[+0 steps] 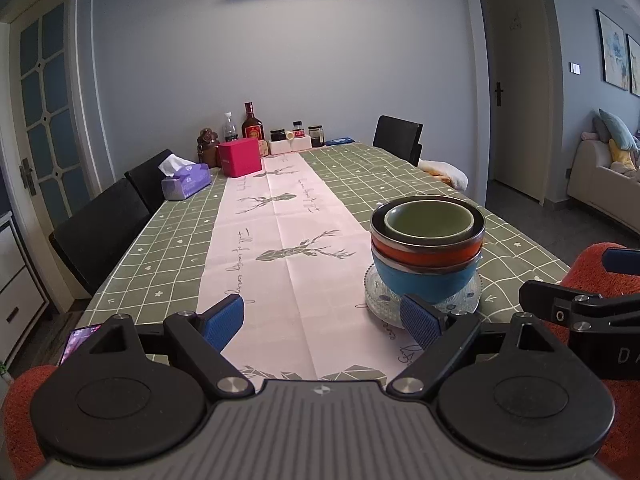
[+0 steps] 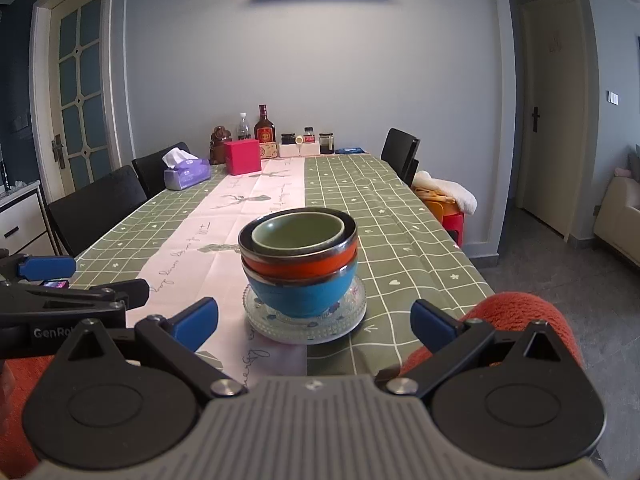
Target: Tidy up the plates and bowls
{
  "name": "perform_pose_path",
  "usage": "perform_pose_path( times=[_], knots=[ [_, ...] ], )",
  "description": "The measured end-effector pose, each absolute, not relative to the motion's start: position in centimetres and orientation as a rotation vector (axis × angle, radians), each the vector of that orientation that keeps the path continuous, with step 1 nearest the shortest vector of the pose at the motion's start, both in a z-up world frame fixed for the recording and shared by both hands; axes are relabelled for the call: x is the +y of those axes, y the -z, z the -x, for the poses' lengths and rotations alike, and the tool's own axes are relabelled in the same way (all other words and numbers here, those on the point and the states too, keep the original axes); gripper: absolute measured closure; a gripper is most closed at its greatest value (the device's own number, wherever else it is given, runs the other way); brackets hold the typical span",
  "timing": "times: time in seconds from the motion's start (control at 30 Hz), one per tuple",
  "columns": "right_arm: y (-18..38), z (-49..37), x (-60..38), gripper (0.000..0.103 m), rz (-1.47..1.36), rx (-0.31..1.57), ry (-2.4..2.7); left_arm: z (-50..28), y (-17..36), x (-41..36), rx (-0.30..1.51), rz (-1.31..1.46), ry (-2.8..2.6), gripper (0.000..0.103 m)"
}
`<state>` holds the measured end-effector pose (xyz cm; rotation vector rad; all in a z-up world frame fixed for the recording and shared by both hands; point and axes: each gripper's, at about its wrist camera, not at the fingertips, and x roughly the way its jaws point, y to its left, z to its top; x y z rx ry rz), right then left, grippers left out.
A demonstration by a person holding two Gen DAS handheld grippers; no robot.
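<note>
Bowls: a green bowl (image 1: 428, 222) nests in an orange bowl (image 1: 427, 246) and a blue bowl (image 1: 424, 280) on a glass plate (image 1: 376, 300) near the counter (image 1: 160, 248) edge. The left claw (image 1: 322, 320) gapes empty, stack just right of its right finger; a careless sweep could topple it.

From the right wrist, the right claw (image 2: 314, 322) spreads empty, with the stack (image 2: 298, 260) just ahead between its fingers. Gripping the plate alone may let the bowls slide.

"GenRo" on the left gripper (image 2: 116, 308) body; "DA" on the right gripper (image 1: 580, 304).
</note>
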<state>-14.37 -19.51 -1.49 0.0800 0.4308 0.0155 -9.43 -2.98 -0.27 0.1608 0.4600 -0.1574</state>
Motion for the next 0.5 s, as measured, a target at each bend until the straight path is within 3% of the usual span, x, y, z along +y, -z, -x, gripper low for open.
perform_pose_path(
  times=[0.5],
  knots=[
    [1.23,14.56,-19.34,0.003,-0.071,0.414,-0.012,9.75,-0.33,-2.74,0.442,-0.155,0.154,0.000]
  ],
)
